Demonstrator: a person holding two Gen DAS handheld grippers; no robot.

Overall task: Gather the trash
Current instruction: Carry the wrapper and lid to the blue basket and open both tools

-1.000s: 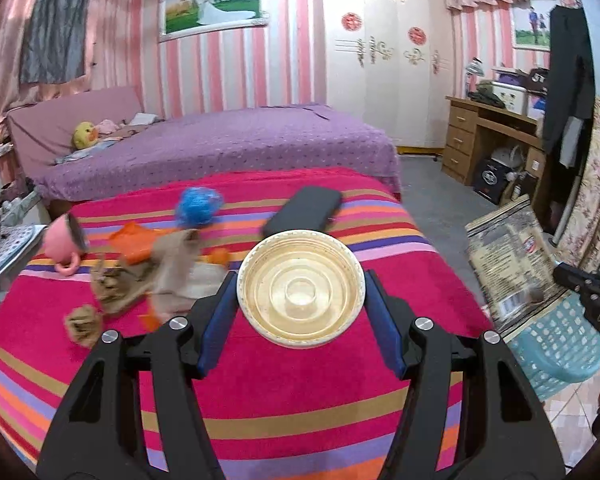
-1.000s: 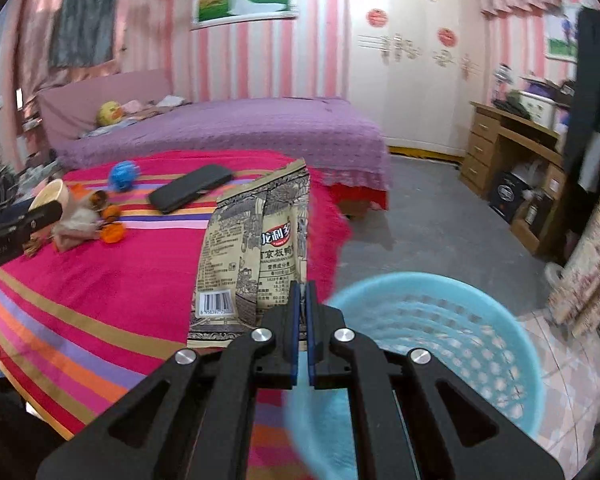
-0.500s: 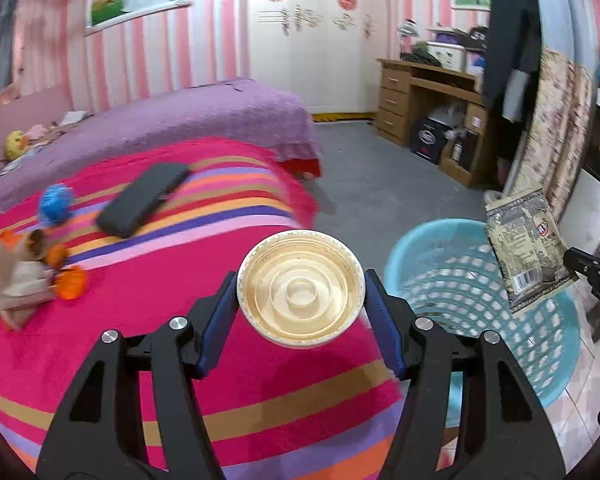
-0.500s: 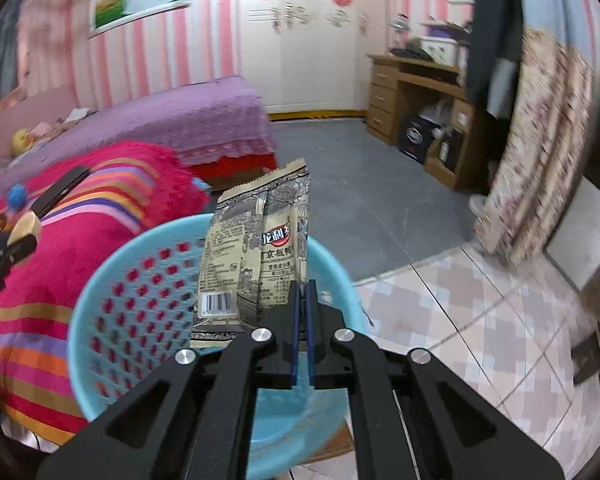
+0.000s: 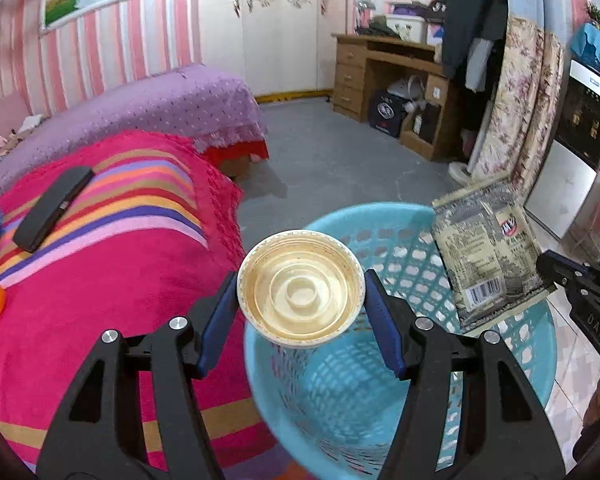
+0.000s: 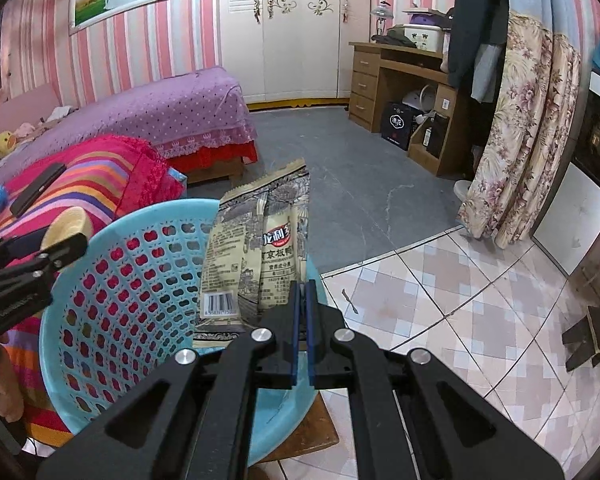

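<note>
Blue plastic made up the one basket (image 5: 500,364), filling the lower middle and right of the left wrist view. Two grippers were at work. The left gripper (image 5: 300,300) clamped one cream-coloured round lid (image 5: 300,292) between its blue pads, over the basket's near rim at frame centre. The right gripper (image 6: 302,292) had its jaws pressed together on the bottom edge of one printed snack wrapper (image 6: 260,248), which stood upright over the basket's right rim in the right wrist view. At the left lay one striped blanket (image 5: 100,300), bearing one black case (image 5: 52,208) at upper left.
</note>
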